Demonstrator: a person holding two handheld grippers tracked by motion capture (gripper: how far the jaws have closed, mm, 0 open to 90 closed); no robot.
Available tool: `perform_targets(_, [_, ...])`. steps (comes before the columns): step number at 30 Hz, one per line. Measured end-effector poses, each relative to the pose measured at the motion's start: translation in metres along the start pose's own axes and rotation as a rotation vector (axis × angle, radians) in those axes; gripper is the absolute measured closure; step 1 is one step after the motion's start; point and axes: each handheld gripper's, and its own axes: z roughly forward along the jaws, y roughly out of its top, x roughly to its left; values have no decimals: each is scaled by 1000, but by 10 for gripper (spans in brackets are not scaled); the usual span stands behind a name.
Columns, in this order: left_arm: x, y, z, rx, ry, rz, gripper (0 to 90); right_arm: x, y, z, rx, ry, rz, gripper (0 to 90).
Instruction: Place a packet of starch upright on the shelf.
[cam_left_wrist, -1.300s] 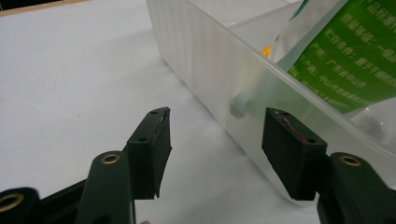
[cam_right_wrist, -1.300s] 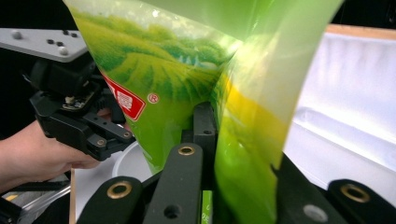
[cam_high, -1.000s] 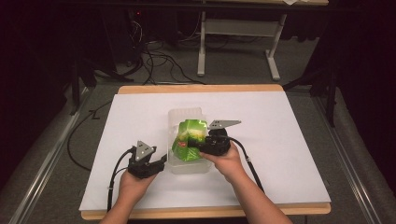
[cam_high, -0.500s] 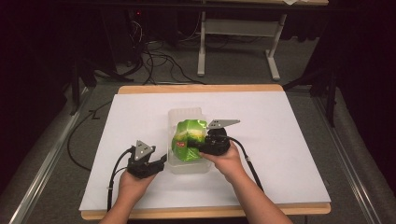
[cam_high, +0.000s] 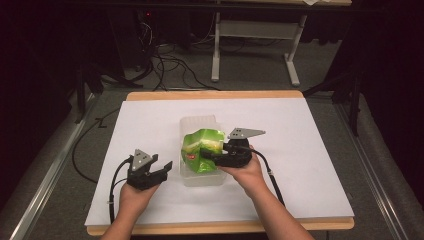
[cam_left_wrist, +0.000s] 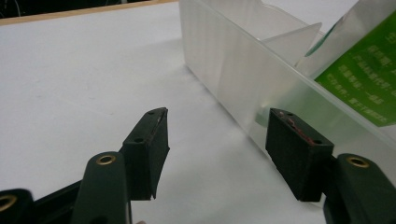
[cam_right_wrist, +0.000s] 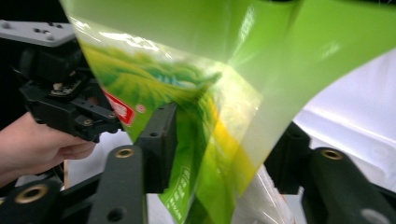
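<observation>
A green snack bag (cam_high: 202, 150) stands in a clear plastic bin (cam_high: 197, 125) at the middle of the white table. My right gripper (cam_high: 206, 156) reaches into the bin from the right. Its jaws have just been opening and now stand apart, with the bag (cam_right_wrist: 210, 93) loose between them. My left gripper (cam_high: 162, 167) rests on the table just left of the bin. Its jaws have also been opening, and nothing is between them (cam_left_wrist: 219, 140). The bin's frosted wall (cam_left_wrist: 224, 70) runs close past its right jaw.
The white tabletop (cam_high: 300, 150) has a wooden rim. Beyond its far edge are a dark floor, cables and a table frame (cam_high: 250, 45). In the right gripper view, the other hand and left gripper (cam_right_wrist: 70, 102) sit close behind the bag.
</observation>
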Motion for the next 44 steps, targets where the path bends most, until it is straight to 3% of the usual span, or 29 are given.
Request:
perform_targets(4, [4,0,-4,-11,8,-3,397,7,3,-11,-27,-23,-32,429])
perform_targets(11, [11,0,-10,-19,32,16,392,11,2,-39,-37,-78,-74,410])
perform_targets(20, [19,-4,-15,-4,40,27,375,-1,-13,-90,-69,-165,-69,408])
perform_targets(23, [21,-5,-16,-2,49,19,370,-13,-22,-109,-76,-243,-70,385])
perform_targets(29, [25,-8,-15,13,67,14,359,-45,-54,-147,-89,-472,-31,350])
perform_targets(32, [25,-9,-15,19,95,16,350,-68,-77,-158,-48,-584,34,355])
perform_targets(35, [24,-9,-13,27,96,21,348,-74,-81,-157,-34,-611,48,355])
perform_targets(40, [24,-8,-12,27,94,24,341,-67,-76,-154,-58,-603,13,354])
perform_targets(44, [24,-8,-15,20,87,15,337,-66,-76,-155,-67,-600,19,347])
